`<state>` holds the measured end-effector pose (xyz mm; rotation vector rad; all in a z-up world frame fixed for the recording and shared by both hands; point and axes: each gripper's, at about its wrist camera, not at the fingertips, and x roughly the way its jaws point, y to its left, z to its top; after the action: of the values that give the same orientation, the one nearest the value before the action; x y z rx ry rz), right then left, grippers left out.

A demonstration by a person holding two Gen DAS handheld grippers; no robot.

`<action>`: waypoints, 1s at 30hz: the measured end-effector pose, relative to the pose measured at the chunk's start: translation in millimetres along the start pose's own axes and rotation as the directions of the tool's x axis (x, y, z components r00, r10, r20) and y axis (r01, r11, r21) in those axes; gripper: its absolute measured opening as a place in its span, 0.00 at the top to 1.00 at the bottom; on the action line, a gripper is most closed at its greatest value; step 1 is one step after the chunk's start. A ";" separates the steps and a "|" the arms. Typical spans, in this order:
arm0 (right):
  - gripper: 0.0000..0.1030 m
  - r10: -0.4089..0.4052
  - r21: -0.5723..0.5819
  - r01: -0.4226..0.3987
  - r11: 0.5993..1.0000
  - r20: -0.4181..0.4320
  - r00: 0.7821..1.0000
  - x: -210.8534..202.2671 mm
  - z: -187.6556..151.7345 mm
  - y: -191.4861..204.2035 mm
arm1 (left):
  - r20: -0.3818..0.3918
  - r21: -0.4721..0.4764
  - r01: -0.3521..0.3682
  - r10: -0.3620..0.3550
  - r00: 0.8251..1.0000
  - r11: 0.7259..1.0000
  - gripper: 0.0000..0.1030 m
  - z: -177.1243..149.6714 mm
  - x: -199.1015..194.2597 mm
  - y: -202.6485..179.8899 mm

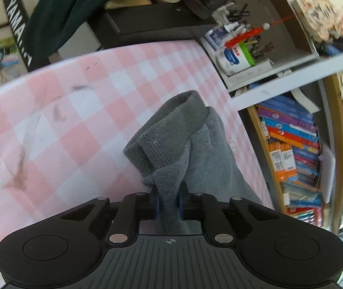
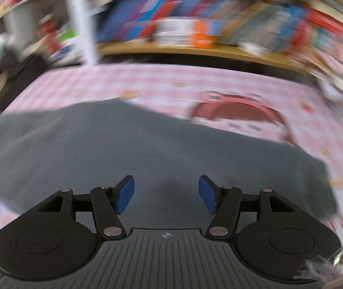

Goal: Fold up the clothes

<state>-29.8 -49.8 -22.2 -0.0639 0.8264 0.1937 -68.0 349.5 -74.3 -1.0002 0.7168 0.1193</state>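
The left hand-held gripper point(image 1: 169, 203) is clamped on a pinch of the grey garment point(image 1: 185, 144) just below its ribbed cuff point(image 1: 164, 132), which is lifted off the pink checked tabletop point(image 1: 75, 110). The right hand-held gripper point(image 2: 166, 193) is held about half open and empty above the spread garment point(image 2: 123, 144). The cloth is judged soft, thick, limp and light; edges and cuffs are best pinched.

Setting: lived-in home room. Evidence: pink-and-white checked table cover point(image 1: 113, 96); crammed bookshelf point(image 1: 294, 149) at 3 o'clock; toiletry bottles point(image 1: 234, 55) at 1 o'clock; black Yamaha keyboard point(image 1: 18, 29) under a dark garment point(image 1: 58, 12) at 11 o'clock.
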 end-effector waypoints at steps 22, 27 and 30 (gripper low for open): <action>0.41 0.136 -0.250 -0.153 0.956 -0.087 0.987 45.9 9.8 111.0 | 0.087 -0.037 -0.011 0.014 0.996 0.999 0.55 -10.4 -13.8 11.9; 0.41 0.137 -0.251 -0.149 0.957 -0.063 0.989 44.5 13.7 113.5 | 0.076 0.001 -0.001 0.001 0.997 1.000 0.56 -7.3 -3.5 0.1; 0.40 0.140 -0.279 -0.159 0.947 -0.088 0.986 46.3 10.0 116.6 | 0.081 -0.003 0.012 -0.011 0.997 1.000 0.58 -6.5 -0.5 -0.7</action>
<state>-14.8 72.6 -47.3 -0.2810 0.8662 0.4559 -71.3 344.0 -75.7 -0.9971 0.6368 0.1502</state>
